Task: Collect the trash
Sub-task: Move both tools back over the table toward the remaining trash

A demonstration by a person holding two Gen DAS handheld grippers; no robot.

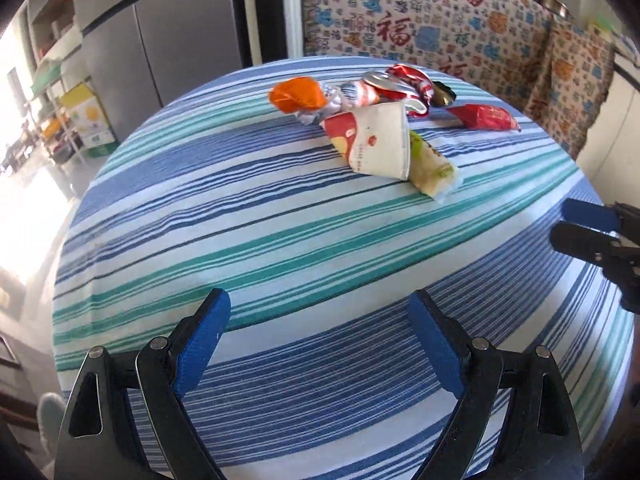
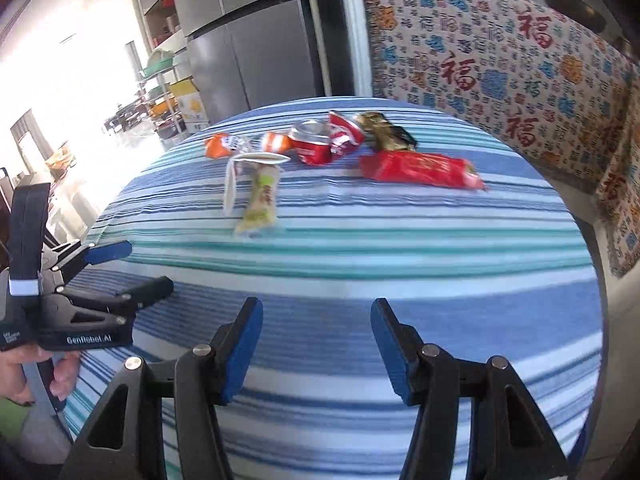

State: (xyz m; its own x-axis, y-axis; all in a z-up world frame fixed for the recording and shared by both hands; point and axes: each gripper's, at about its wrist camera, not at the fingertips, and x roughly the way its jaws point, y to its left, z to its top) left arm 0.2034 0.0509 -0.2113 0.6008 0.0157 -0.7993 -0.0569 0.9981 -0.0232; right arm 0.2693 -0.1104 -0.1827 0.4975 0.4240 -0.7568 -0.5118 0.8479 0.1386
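Trash lies at the far side of a round table with a striped cloth: a crushed paper cup, a yellow-green wrapper, an orange wrapper, a crushed red can, a dark gold wrapper and a red packet. The right wrist view shows the same cup, yellow-green wrapper, can and red packet. My left gripper is open and empty over the near cloth. My right gripper is open and empty, also short of the trash.
A patterned cloth-covered piece of furniture stands behind the table on the right. A grey fridge and shelves with boxes stand at the back left. The table edge drops off at the right.
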